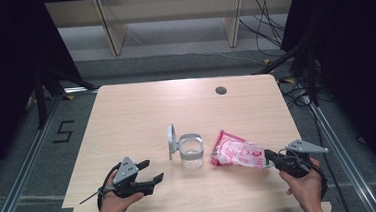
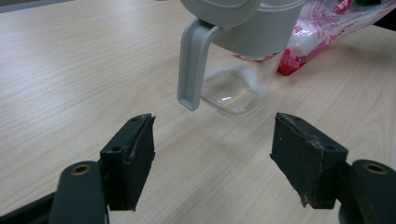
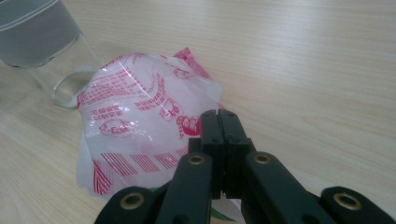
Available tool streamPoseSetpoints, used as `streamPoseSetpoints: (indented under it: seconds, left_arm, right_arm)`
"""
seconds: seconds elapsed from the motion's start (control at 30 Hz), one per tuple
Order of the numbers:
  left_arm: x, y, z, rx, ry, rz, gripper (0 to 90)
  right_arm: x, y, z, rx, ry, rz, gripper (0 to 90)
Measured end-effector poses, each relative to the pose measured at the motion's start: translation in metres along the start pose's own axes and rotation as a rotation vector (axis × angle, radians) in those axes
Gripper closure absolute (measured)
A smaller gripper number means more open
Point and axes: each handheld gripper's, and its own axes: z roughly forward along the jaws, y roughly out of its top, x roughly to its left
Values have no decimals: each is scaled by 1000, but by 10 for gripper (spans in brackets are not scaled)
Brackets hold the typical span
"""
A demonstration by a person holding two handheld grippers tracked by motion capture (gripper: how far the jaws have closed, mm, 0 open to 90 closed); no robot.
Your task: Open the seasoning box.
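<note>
Nearest, at the near right of the pale wooden surface (image 1: 141, 104), the right gripper (image 1: 270, 156) has its jaws pressed together on the near edge of a clear plastic bag printed in pink and red (image 1: 237, 152), which lies flat just right of centre. At the near left, the left gripper (image 1: 150, 171) rests with its jaws spread wide and nothing between them. Farther in, just left of the bag, stands a clear glass jar with a grey flip lid (image 1: 191, 151), the lid swung open to its left.
</note>
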Motion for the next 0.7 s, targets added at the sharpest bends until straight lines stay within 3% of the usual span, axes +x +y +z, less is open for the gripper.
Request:
streamPoseSetpoints:
  seconds: [0.17,0.2,0.23,0.27,0.3,0.33,0.37,0.43,0.57,0.67,0.7]
  left_arm:
    - [0,1,0,3,2,15,297]
    - [-1,1,0,0,5,-3,298]
    - [-1,1,1,1,6,-2,298]
    - [-1,1,1,0,5,-5,298]
    - [-2,1,1,-2,6,-8,297]
    - [-1,1,1,-4,-1,-6,298]
    - [-1,2,1,-3,-1,-1,297]
    - [0,2,1,-5,2,-2,298]
    - [0,2,0,-2,1,1,298]
    - [-1,3,0,-2,9,-3,299]
    - [-1,3,0,-6,5,-1,299]
  right_arm:
    - [-1,7,1,-13,-30,-46,900]
    - [-4,9,2,-6,-26,-75,900]
    - [-4,10,4,-10,-38,-63,900]
    - [-8,12,6,-10,-32,-80,900]
    - [-8,14,7,-9,-36,-44,900]
    - [-13,17,9,-21,-38,-86,900]
    - [-12,19,9,-6,-45,-48,900]
    - [-21,24,15,-5,-48,-95,900]
    - [-31,34,24,-3,-35,-96,900]
    - [-39,45,38,30,-33,-112,900]
    - [-39,46,41,37,-28,-86,900]
